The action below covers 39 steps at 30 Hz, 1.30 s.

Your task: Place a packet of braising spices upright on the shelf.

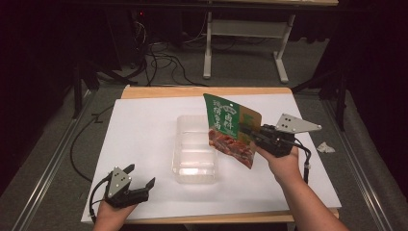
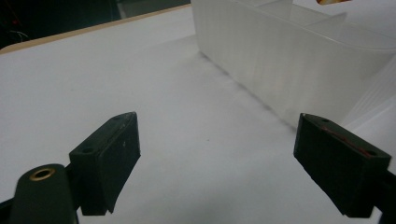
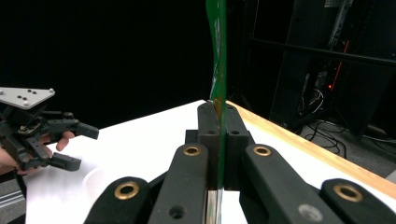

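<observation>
The right gripper (image 1: 251,133) had its jaws clenched on the edge of a green snack pouch (image 1: 230,129), holding it tilted in the air over the right rim of the clear plastic container (image 1: 195,144) that sat near the middle of the white table (image 1: 139,139). In the right gripper view the pouch (image 3: 217,56) ran edge-on, pinched flat between the closed jaws. The left gripper (image 1: 142,183) rested near the table's front left corner, jaws spread wide and holding nothing, well apart from the container; its own view showed the container's ribbed wall (image 2: 261,60) ahead and to one side. The work looked like placing the pouch into the container. The grip was only on a thin margin, so the heavier, filled lower end could swing or slip free. The pouch also hung partly outside the rim, so lowering it from there might catch the wall and shove the light, unsteadied container across the table, or drop the pouch beside it
</observation>
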Motion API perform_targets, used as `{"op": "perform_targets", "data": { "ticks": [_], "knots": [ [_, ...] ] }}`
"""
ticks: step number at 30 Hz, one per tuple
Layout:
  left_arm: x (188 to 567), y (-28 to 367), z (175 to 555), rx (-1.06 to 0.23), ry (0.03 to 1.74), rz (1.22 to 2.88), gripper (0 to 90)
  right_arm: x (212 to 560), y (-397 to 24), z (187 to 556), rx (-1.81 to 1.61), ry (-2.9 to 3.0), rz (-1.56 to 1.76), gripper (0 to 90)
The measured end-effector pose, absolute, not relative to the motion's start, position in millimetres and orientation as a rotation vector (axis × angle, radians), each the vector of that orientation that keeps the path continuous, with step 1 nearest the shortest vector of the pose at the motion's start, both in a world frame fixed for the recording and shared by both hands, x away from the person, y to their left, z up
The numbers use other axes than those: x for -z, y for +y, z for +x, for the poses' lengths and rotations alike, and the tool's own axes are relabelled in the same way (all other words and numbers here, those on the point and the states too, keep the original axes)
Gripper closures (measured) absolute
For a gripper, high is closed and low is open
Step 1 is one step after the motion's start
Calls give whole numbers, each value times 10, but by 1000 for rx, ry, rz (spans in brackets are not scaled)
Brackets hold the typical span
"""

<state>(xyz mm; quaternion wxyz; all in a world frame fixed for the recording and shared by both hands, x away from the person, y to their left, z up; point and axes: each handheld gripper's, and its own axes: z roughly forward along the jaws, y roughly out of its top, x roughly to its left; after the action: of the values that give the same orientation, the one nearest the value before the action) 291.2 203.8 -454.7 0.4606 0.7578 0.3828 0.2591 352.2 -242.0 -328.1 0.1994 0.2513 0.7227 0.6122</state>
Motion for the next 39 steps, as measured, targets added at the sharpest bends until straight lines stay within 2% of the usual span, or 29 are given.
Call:
{"op": "perform_targets", "data": {
  "ticks": [39],
  "knots": [
    [4540,2016,2914,-627,917,1871,150,3429,-1606,4137,-1743,2087,606,900]
  ]
}}
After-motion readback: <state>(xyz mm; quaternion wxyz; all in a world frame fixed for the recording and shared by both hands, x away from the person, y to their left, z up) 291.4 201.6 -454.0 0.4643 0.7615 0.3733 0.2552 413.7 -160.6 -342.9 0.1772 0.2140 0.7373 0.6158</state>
